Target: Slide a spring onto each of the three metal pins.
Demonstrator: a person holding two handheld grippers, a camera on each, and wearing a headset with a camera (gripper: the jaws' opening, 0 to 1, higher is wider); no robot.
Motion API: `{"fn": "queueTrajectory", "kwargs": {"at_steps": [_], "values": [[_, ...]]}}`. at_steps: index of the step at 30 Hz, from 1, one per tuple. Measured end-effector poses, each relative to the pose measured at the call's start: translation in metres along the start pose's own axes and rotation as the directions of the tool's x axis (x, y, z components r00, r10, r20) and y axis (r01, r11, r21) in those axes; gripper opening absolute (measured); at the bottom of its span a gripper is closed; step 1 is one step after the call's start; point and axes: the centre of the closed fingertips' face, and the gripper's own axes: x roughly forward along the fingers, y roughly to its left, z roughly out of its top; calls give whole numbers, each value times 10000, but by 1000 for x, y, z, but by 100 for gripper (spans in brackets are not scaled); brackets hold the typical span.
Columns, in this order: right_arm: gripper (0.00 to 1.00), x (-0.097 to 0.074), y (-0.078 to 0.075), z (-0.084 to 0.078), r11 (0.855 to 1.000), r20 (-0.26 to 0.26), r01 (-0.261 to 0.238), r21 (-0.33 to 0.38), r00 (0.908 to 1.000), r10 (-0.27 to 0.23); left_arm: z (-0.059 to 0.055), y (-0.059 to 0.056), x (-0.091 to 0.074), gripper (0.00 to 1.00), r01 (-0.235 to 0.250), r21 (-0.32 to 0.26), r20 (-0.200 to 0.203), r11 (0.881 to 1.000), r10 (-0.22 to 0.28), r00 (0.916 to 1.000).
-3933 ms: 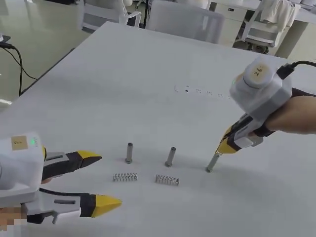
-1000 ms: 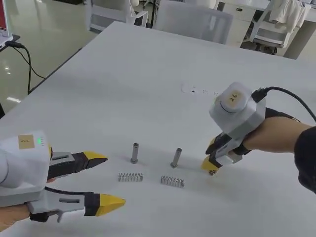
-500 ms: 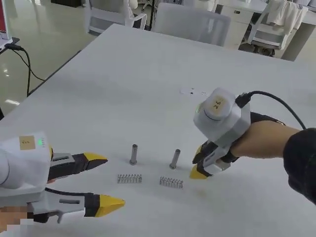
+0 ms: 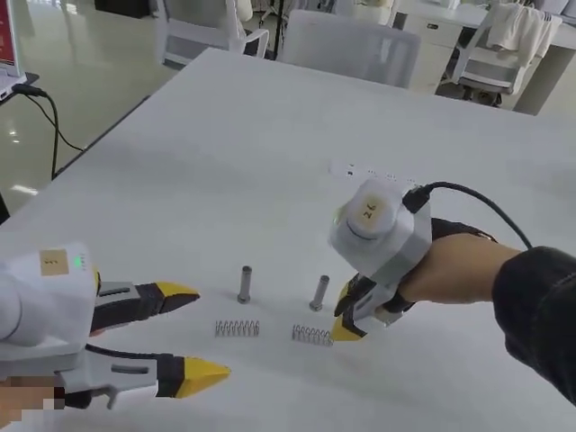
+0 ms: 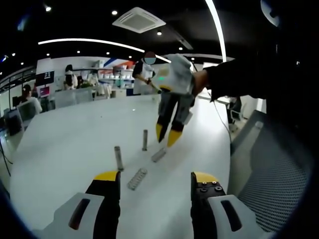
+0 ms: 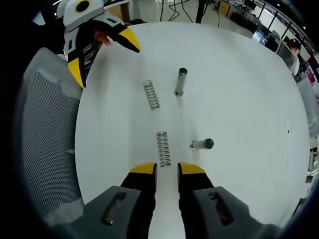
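On white tabletop point(image 4: 270, 162) beside a spring point(image 6: 163, 148), right claw point(image 6: 168, 168) hangs slightly open, empty; left claw point(image 4: 207, 328) gapes, empty.

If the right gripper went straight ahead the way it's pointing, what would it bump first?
Most likely the small coiled metal spring lying flat right in front of the right gripper. The nearest grey metal pin sits off to one side.

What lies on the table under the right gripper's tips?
A spring lies on the table, its near end at the tips of the right gripper, a pin beside it. The table beneath the gripper's body is covered.
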Motion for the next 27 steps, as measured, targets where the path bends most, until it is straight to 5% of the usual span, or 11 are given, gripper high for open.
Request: {"fn": "queueTrajectory", "kwargs": {"at_steps": [27], "values": [[8, 25, 5, -4, 9994, -460, -74, -350, 9989, 58, -1, -3, 2, 48, 96, -31, -99, 9999, -97, 9999]]}}
